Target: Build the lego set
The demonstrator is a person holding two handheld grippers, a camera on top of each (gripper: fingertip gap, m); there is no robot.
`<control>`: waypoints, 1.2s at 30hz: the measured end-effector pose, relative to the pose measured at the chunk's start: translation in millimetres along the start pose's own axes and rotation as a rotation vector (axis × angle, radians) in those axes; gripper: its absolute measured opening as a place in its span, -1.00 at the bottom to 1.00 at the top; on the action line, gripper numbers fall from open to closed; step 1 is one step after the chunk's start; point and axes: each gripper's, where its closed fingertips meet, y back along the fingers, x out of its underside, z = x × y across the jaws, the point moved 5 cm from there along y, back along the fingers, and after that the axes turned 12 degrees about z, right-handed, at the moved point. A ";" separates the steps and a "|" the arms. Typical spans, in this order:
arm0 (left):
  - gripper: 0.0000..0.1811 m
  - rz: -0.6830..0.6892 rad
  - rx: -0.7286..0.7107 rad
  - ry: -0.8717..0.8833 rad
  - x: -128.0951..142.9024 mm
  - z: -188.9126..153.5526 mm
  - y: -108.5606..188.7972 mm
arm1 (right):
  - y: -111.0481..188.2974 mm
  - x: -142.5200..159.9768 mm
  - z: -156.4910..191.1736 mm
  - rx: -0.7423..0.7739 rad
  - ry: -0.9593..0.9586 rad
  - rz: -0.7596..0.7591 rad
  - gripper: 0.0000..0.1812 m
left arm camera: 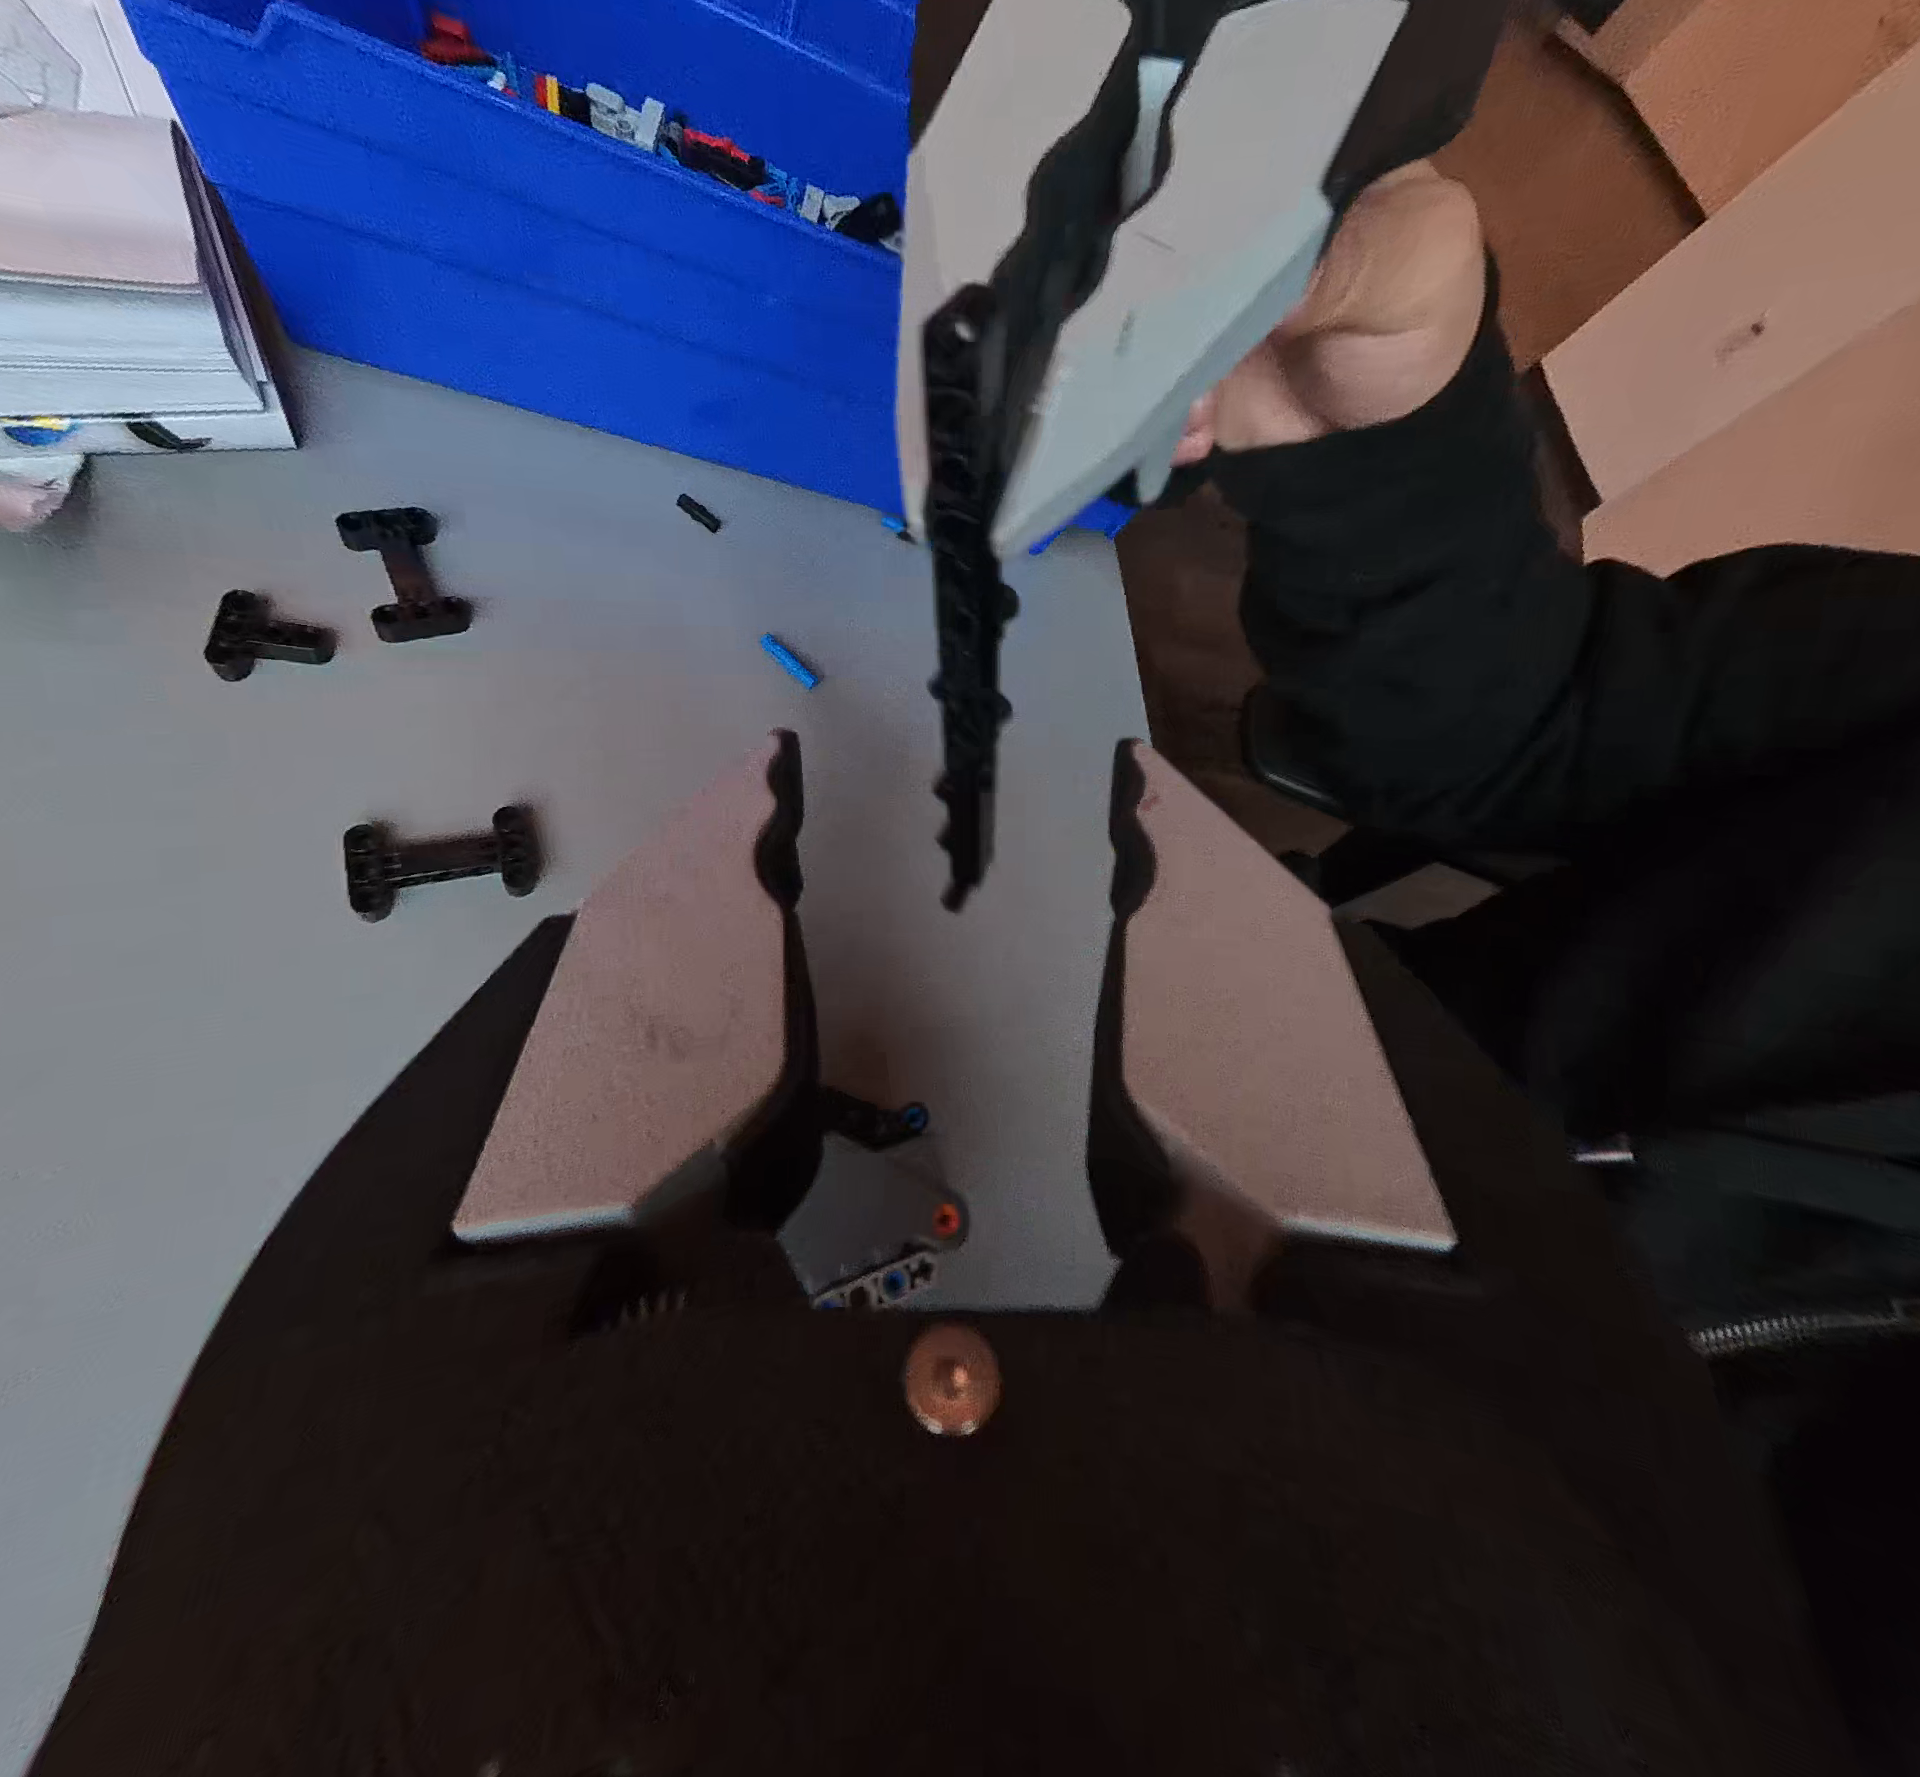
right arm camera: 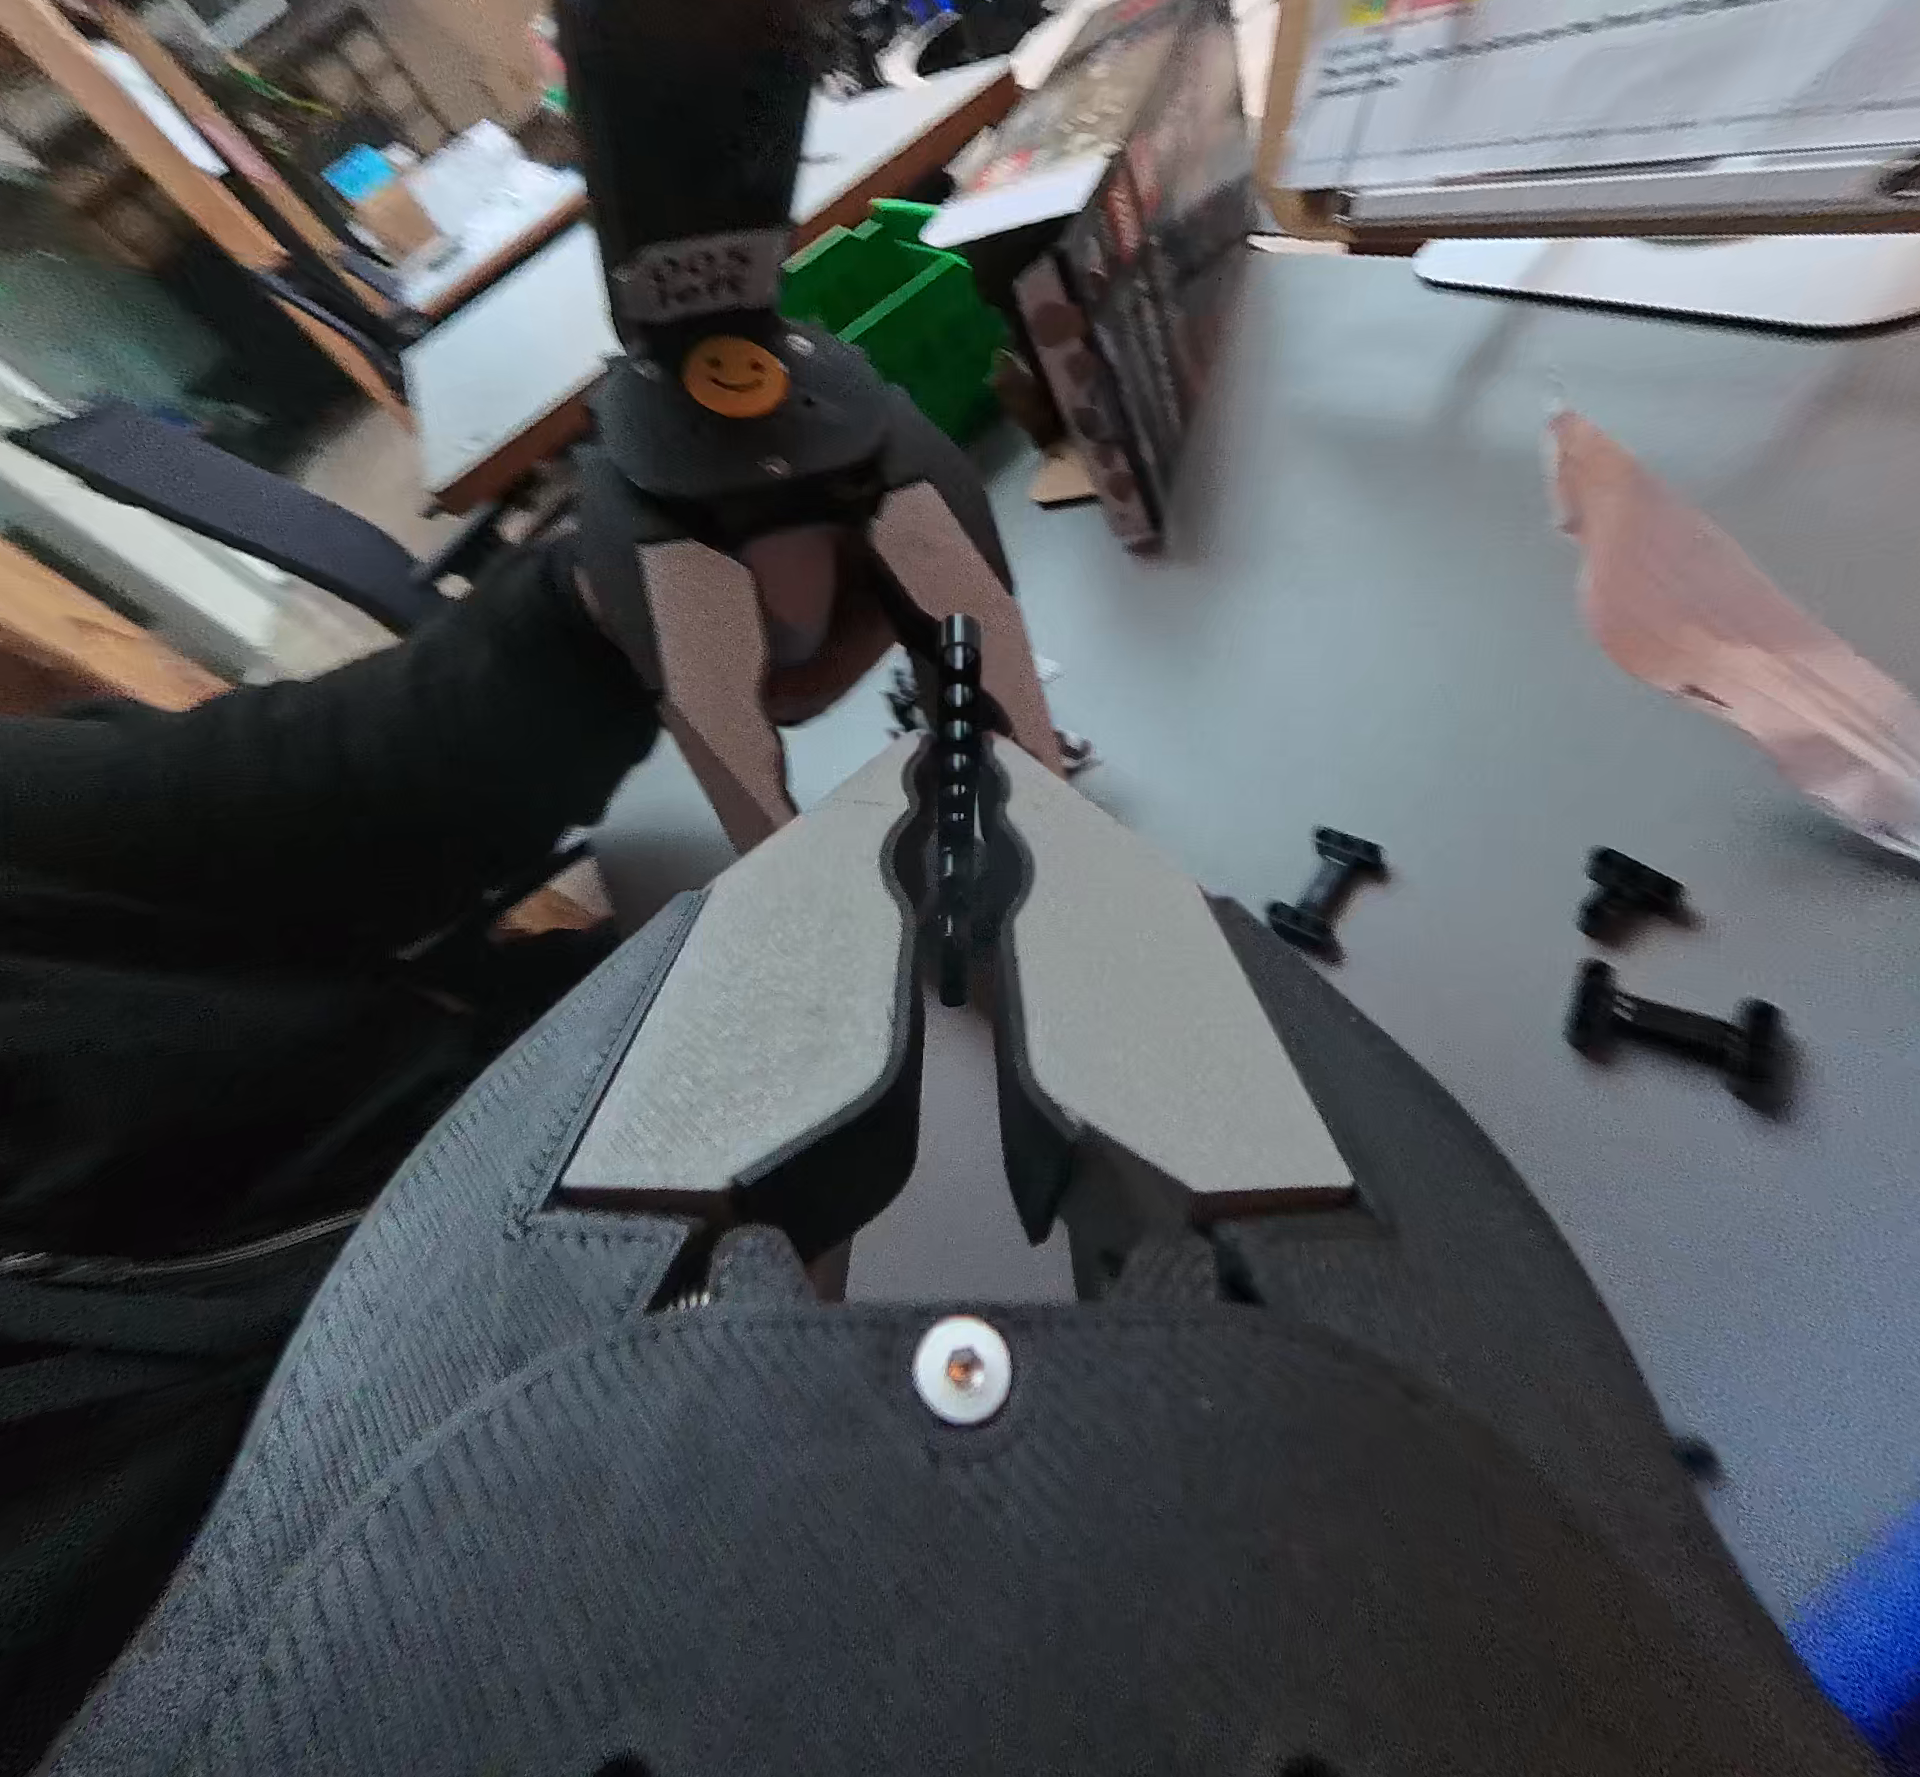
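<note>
Fingers of the right gripper pinch a long black perforated beam, held above the tabletop beside the blue bin; the left gripper, spread, flanks its free end. Step: hand-to-hand transfer; next, closing squarely on the beam.

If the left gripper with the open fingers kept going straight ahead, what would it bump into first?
Probably the long black beam that the right gripper is holding. The beam's tip hangs just ahead of the left gripper, in line with its open gap, though depth is hard to judge.
</note>
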 end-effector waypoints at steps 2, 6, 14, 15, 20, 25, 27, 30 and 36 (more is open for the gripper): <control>-0.57 -0.025 0.016 0.009 0.3 -2.8 -0.9 | -3.1 -3.3 8.4 -0.081 0.004 -0.033 -0.97; -0.94 -0.079 0.051 -0.005 8.3 -14.1 5.5 | -8.5 -3.8 15.5 -0.112 0.034 -0.037 -0.96; -0.94 -0.001 -0.027 0.018 40.7 -15.1 17.3 | -44.5 19.0 34.0 -0.030 0.321 0.194 -1.00; -0.94 0.016 -0.032 0.023 44.0 -14.6 17.8 | -50.2 22.3 36.4 -0.016 0.355 0.233 -1.00; -0.94 0.107 0.013 0.031 60.5 -17.8 26.9 | -69.7 35.4 31.7 0.139 0.483 0.370 -1.00; -0.94 0.153 -0.049 0.053 67.2 -15.9 31.8 | -78.7 34.0 41.7 0.109 0.509 0.348 -0.93; -0.94 0.153 -0.074 0.068 69.1 -14.3 32.7 | -81.2 32.2 40.6 0.176 0.537 0.343 -0.92; -0.94 0.132 -0.090 0.105 70.0 -12.7 34.0 | -85.1 29.5 40.4 0.296 0.585 0.337 -0.96; -0.94 0.118 -0.089 0.170 77.1 -10.2 30.3 | -97.5 31.5 44.3 0.479 0.695 0.314 -0.93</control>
